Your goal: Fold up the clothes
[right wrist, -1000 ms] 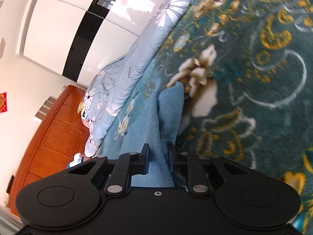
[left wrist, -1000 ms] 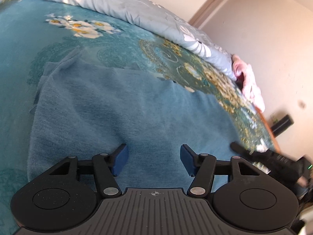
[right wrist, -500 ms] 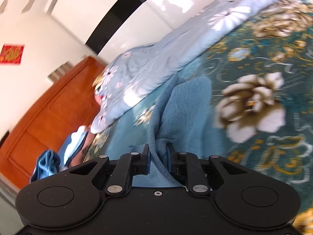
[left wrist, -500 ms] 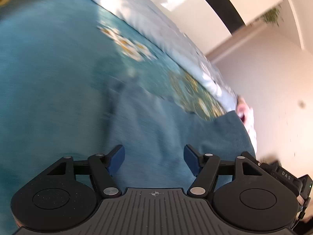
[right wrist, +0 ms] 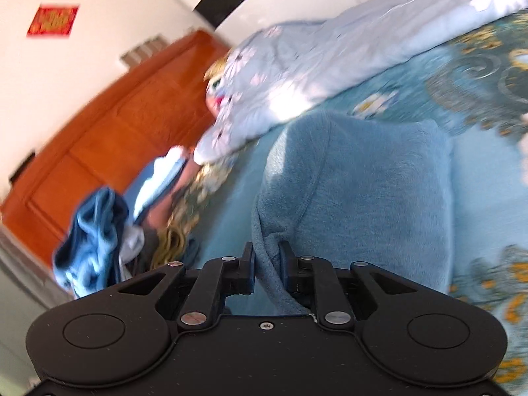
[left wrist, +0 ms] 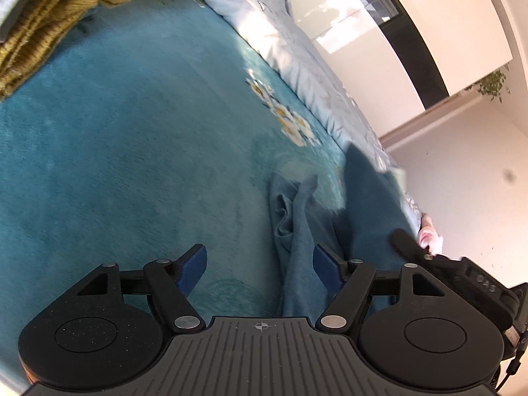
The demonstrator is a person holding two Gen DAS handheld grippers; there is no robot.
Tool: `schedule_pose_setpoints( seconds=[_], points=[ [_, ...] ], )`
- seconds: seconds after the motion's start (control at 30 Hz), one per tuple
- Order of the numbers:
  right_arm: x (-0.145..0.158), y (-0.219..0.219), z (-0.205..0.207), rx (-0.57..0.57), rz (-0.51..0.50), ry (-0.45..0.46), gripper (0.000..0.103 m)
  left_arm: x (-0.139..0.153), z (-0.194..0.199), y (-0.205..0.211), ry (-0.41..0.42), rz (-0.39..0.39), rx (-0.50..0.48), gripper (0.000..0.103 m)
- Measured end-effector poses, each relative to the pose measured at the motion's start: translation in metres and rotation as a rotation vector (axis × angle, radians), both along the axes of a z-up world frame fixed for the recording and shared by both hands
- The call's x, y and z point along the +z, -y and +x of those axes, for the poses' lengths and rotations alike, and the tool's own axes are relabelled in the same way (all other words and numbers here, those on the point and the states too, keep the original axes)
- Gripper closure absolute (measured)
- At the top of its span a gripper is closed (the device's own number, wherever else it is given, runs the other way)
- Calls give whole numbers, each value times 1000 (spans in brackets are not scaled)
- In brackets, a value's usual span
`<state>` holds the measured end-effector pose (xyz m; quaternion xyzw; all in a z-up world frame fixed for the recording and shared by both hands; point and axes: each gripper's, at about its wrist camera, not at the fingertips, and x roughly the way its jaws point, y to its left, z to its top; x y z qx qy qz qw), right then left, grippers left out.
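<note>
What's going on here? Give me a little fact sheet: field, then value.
setting: bed with teal floral blanket
garment being folded: blue fleece garment
right gripper: shut on an edge of the fleece, lifting it
left gripper: open, jaws have just been opening, pressing on nothing; a strip of the fleece lies between them
other laundry: mustard knit at the far corner; blue clothes pile by the wooden headboard

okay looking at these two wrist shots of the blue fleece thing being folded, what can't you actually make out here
- Blue fleece garment: its type and full outline; both views crop it, and the right gripper covers the pinched hem.
- Clothes pile by the wooden headboard: right wrist view, motion blur hides the single pieces.
- Mustard knit: left wrist view, cut off by the top corner.
- Left gripper: open, but whether a finger touches the fabric strip is unclear.
</note>
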<state>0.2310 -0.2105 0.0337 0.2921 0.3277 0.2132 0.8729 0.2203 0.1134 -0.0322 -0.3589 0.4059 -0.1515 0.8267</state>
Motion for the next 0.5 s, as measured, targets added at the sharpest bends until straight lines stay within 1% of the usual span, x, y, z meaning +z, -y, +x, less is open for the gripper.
schedule_pose_setpoints(
  seconds=[0.07,0.1,0.17,0.27,0.33,0.43,0.5],
  points=[
    [-9,-16,5,15,-47,-36,86,-2,0,-1,-2,-2,1,34],
    [-15,-23,7,18,-70,-58,83,-3,1,-2,-4,-3,1,34],
    [-24,-26,6,19,-49,-89,80,-3,2,-2,-4,-9,-2,34],
    [-23,-22,-4,36,-3,-69,72,-4,3,-1,-4,-18,-9,34],
    [-18,-14,-12,45,37,-47,71,-4,3,0,-4,-31,-11,34],
    [-7,7,-28,-15,101,-10,68,1,0,3,10,-54,-28,33],
    [-5,27,-42,-74,97,-2,66,7,-3,7,28,-67,-50,32]
  ],
)
